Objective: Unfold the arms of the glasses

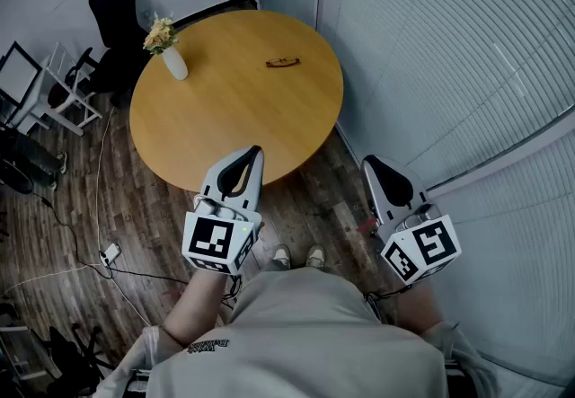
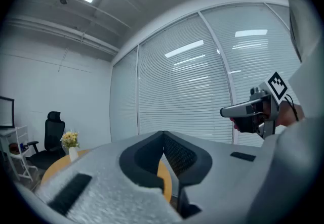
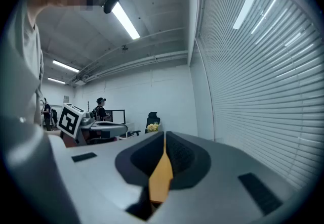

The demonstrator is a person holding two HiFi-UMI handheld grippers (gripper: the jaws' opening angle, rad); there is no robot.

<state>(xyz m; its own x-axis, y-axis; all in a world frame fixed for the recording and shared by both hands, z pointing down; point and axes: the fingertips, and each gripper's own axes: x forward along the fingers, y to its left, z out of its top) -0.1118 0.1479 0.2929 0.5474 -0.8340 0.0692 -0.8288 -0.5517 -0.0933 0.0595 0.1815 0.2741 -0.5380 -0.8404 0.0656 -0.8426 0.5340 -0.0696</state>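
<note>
Brown glasses beyond left hand-held gripper

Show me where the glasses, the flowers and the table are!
glasses (image 1: 282, 63): head view, the middle of the frame.
flowers (image 1: 160, 32): head view, the yellow blooms.
table (image 1: 234, 122): head view, the bare wooden top near its middle.

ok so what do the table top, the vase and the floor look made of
Table top: wood or wood-look laminate, smooth satin finish; even orange-brown with a soft sheen.
Vase: probably glazed ceramic, plain opaque white, too small to be sure.
Floor: dark wood or wood-look planks; board seams and streaky grain show.
</note>
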